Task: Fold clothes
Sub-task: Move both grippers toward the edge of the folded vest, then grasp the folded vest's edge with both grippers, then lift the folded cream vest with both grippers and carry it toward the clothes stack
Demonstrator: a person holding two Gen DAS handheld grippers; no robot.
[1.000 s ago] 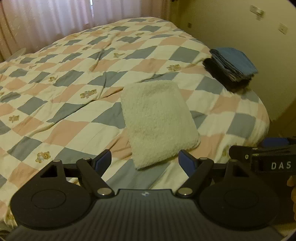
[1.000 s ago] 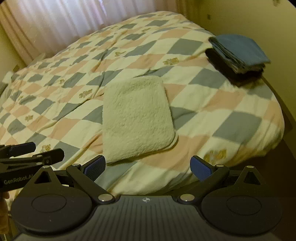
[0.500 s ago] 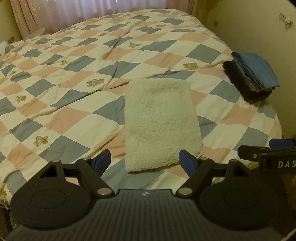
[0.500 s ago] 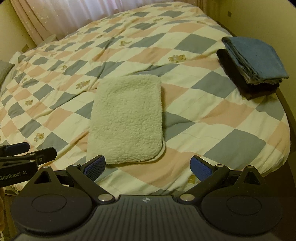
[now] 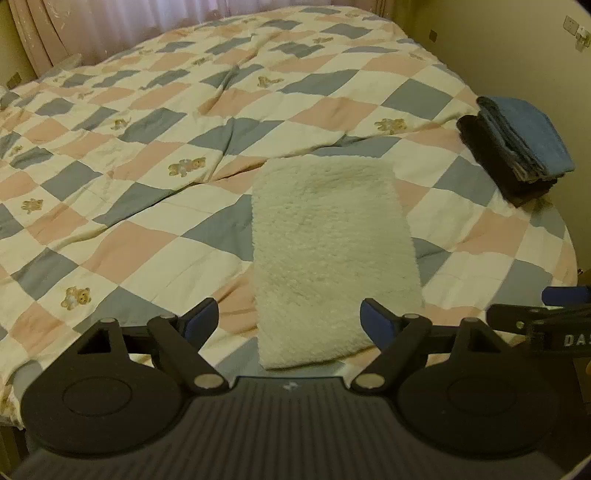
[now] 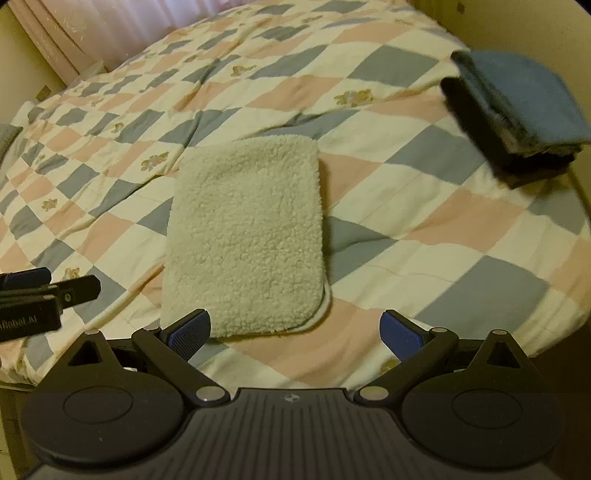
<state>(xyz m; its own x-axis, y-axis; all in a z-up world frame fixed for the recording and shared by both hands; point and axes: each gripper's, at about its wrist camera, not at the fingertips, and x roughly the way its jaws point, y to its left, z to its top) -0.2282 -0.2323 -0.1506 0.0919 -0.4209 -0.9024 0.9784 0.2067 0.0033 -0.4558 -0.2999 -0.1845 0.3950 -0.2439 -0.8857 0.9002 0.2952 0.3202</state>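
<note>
Nearest to me are my own tools. My left tongs (image 5: pixel 288 319) are spread wide and pinch nothing; my right tongs (image 6: pixel 295 330) are likewise spread and empty. Both hover just short of the near edge of a cream fleece garment (image 5: pixel 332 254), which I use as the landmark here.

The fleece garment lies on the bed (image 5: pixel 129 251), close to its near edge, as a neat, flat rectangle with rounded corners. It already lies folded; whether another fold is wanted I cannot tell. At its near right corner a thin layered edge (image 6: pixel 325 310) shows, so I judge there are several plies.

I judge it light, soft and thick, with no stiffness: it will droop from any single hold. The fuzzy pile should grip well, not slip. The best holds look like the two near corners, one per tongs, pinching all the plies together.

Under and around the fleece garment the checked quilt is slightly rumpled. Beyond it and to the right, well apart, a stack of folded blue and dark clothes (image 5: pixel 517 144) sits near the bed's right edge. Farther beyond, curtains (image 5: pixel 92 29) hang at the far side.
</note>
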